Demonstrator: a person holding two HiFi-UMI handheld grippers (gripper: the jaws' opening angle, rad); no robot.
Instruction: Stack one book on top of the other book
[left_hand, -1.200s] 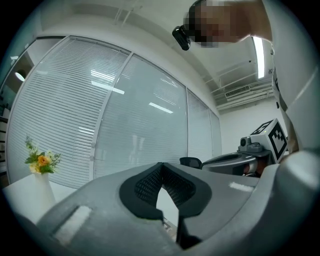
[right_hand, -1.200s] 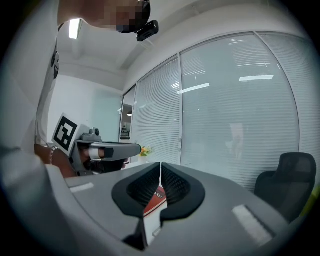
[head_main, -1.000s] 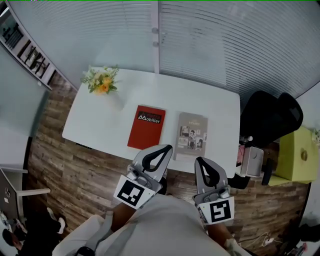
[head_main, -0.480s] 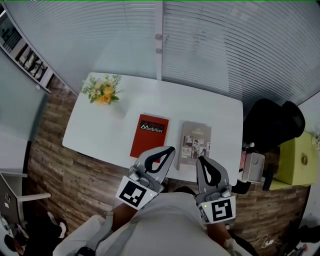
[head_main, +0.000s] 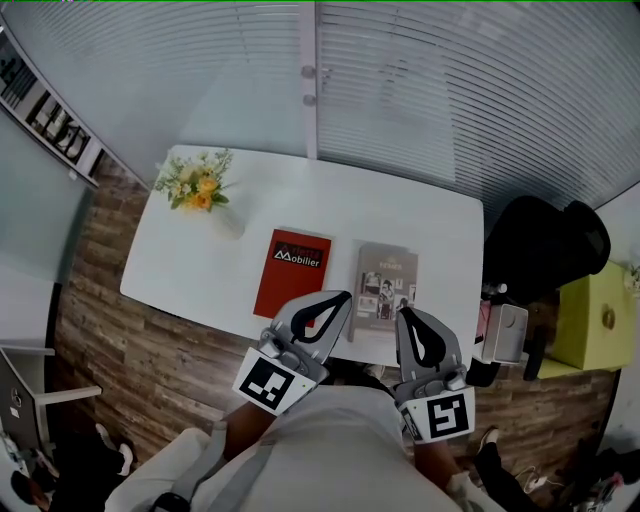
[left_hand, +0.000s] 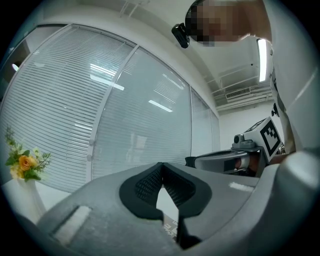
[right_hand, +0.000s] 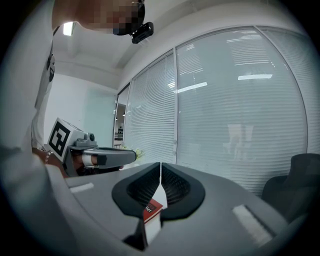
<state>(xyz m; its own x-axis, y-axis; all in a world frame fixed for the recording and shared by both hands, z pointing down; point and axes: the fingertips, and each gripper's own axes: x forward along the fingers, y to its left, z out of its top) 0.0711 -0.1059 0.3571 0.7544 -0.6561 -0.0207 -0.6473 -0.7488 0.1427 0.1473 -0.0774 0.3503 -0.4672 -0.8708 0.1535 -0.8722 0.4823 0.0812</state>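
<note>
Jaws on the left gripper (head_main: 343, 297) and the right gripper (head_main: 402, 313) are pressed together, empty. Ahead of and below the left jaws lies the red book (head_main: 293, 272). The grey book (head_main: 386, 285) lies ahead of the right jaws. They lie side by side, apart, long axes running away from the jaws, on a white bench (head_main: 400, 215) over a wooden floor (head_main: 130, 340).

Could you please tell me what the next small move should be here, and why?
Probably open the right gripper and ease it to the grey book: it and the left gripper are shut and empty near the table, while that book and the red book lie flat side by side, unstacked.
</note>
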